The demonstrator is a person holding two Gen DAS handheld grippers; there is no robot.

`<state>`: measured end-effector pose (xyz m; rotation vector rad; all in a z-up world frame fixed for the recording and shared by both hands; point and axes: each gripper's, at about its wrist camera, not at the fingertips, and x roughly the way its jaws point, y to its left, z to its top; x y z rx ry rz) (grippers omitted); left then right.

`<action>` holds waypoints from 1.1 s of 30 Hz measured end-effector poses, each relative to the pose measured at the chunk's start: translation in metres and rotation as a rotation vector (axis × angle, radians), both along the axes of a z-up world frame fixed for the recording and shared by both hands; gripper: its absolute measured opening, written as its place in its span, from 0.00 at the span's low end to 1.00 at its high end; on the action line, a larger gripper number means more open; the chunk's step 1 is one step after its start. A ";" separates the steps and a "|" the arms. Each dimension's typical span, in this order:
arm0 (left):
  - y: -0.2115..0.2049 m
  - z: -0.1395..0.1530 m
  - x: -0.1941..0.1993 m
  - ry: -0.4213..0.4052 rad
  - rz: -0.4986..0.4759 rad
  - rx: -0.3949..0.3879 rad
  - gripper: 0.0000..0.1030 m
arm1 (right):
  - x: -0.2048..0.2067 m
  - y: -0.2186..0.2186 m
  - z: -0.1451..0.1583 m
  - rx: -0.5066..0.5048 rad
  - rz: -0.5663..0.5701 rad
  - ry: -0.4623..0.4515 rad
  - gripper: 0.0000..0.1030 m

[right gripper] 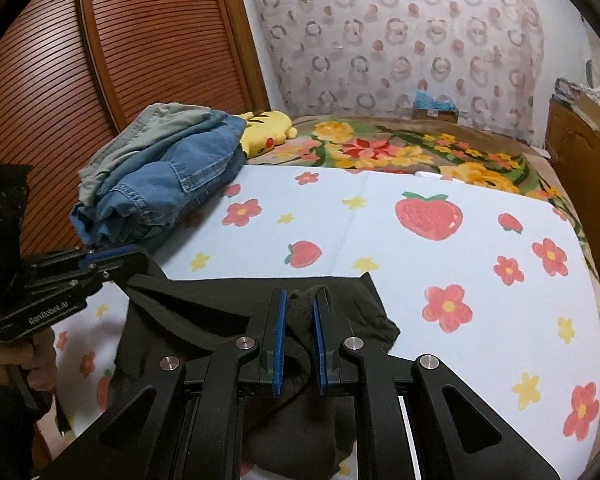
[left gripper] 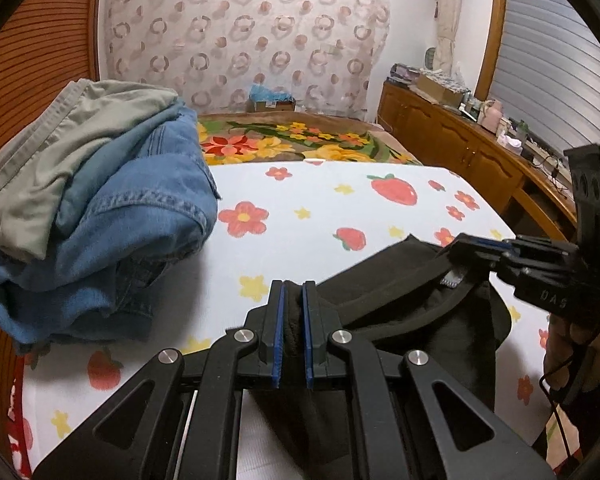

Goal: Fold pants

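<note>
Black pants (left gripper: pixel 412 292) (right gripper: pixel 220 312) hang bunched between both grippers above the near edge of a white mat (left gripper: pixel 300 200) (right gripper: pixel 380 220) printed with flowers and strawberries. My left gripper (left gripper: pixel 293 292) is shut on a fold of the black fabric, seen dark between its blue pads. It also shows at the left of the right wrist view, left gripper (right gripper: pixel 112 258), clamped on the cloth's left end. My right gripper (right gripper: pixel 300 300) is shut on another bunch of the pants. In the left wrist view the right gripper (left gripper: pixel 466 244) pinches the waistband at the right.
A pile of blue jeans (left gripper: pixel 132 216) (right gripper: pixel 168 188) topped by grey-green trousers (left gripper: pixel 60 140) (right gripper: pixel 148 136) sits at the mat's left. A yellow plush toy (right gripper: pixel 266 128) lies behind it. A floral blanket (right gripper: pixel 420 148) covers the far bed. A wooden cabinet (left gripper: pixel 460 136) stands right, a slatted wardrobe (right gripper: pixel 100 60) left.
</note>
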<state>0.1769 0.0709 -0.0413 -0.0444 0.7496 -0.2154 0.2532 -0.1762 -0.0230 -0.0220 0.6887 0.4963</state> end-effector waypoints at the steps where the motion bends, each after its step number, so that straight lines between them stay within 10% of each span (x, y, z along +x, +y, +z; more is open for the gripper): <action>1: 0.000 0.000 0.002 0.000 0.003 0.004 0.09 | 0.001 0.001 -0.002 -0.004 -0.002 -0.001 0.12; 7: 0.002 0.000 0.004 0.023 0.002 -0.008 0.20 | -0.004 -0.001 -0.001 -0.021 -0.014 -0.012 0.21; 10: 0.002 -0.001 -0.005 0.015 -0.007 -0.001 0.45 | -0.017 -0.006 0.004 -0.026 -0.013 -0.041 0.26; 24: -0.004 -0.028 -0.067 0.036 -0.053 0.034 0.46 | -0.090 -0.033 -0.007 -0.011 0.099 0.016 0.30; 28: -0.004 -0.035 -0.078 0.033 -0.061 0.027 0.73 | -0.101 -0.030 -0.016 -0.004 0.128 0.049 0.30; 33: 0.000 -0.035 -0.085 0.018 -0.035 0.032 0.75 | -0.107 -0.022 -0.023 -0.017 0.162 0.074 0.30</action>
